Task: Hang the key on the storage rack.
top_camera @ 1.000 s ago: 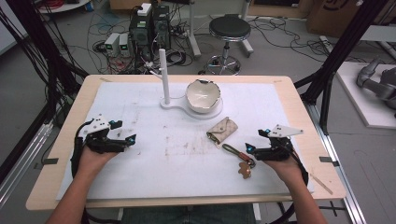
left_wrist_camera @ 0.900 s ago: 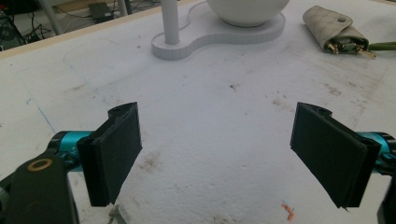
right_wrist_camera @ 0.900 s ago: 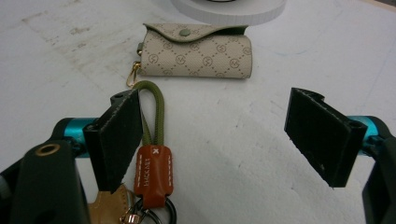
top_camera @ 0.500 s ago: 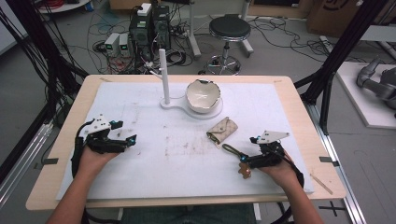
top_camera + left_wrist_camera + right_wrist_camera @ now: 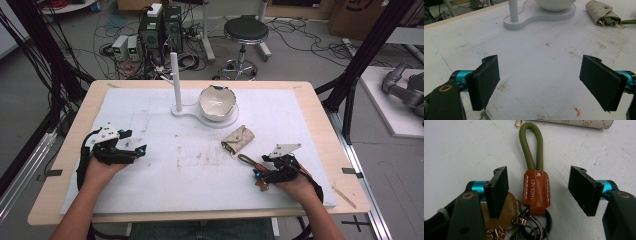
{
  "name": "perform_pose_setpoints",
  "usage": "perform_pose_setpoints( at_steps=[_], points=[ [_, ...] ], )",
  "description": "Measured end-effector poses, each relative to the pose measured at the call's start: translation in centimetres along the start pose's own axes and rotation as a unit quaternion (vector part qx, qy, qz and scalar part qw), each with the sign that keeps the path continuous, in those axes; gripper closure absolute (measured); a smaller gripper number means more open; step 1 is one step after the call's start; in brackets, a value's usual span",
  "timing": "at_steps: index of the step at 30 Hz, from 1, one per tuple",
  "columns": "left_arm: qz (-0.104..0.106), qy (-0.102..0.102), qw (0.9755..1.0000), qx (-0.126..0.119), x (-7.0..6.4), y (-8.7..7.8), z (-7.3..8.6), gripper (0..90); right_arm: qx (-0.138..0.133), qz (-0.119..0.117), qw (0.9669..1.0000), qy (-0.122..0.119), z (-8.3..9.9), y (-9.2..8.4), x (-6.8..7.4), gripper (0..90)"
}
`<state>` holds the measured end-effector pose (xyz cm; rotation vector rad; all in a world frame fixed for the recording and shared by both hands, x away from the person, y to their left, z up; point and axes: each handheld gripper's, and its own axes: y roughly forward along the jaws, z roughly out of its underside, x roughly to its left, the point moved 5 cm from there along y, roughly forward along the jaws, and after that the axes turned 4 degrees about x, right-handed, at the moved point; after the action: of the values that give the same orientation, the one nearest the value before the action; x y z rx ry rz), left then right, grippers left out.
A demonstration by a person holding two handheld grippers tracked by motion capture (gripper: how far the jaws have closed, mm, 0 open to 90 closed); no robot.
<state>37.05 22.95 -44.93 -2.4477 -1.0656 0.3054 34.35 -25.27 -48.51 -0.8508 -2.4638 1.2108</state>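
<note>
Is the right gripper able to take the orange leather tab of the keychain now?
Probably yes. The right gripper has its jaws on either side of the orange leather tab, not yet touching; they have just been closing. Nothing lies between pads and tab.

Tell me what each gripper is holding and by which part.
Nothing is held. The right gripper has just been closing around the keychain's leather tab, pads not touching it. The left gripper is open over bare table.

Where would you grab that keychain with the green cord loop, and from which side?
Best by the keychain's orange leather tab, from straight above. It lies flat between the right tool's jaws, which have just been closing but don't touch it yet. Its two long stitched edges face the pads, giving firmer purchase than the round green cord or the loose rings.
</note>
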Motion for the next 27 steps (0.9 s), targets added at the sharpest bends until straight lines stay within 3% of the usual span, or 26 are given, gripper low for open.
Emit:
perform_pose_setpoints(
  at_steps=[13, 19, 27],
  points=[
    [0.000, 0.001, 1.0000, 0.003, -0.01, -0.02, 0.05, 16.3, 0.000, -0.006, 1.0000, -0.003, 0.16, -0.32, -0.16, 52.8],
    [-0.001, 0.001, 1.0000, 0.006, -0.01, 0.02, 0.09, 16.6, 0.001, -0.009, 0.9999, -0.005, 0.25, -0.51, -0.20, 66.8],
    [-0.002, 0.002, 1.0000, 0.007, 0.00, -0.01, 0.09, 16.6, 0.001, -0.010, 0.9999, -0.009, 0.19, -0.68, -0.07, 71.8]
  ],
)
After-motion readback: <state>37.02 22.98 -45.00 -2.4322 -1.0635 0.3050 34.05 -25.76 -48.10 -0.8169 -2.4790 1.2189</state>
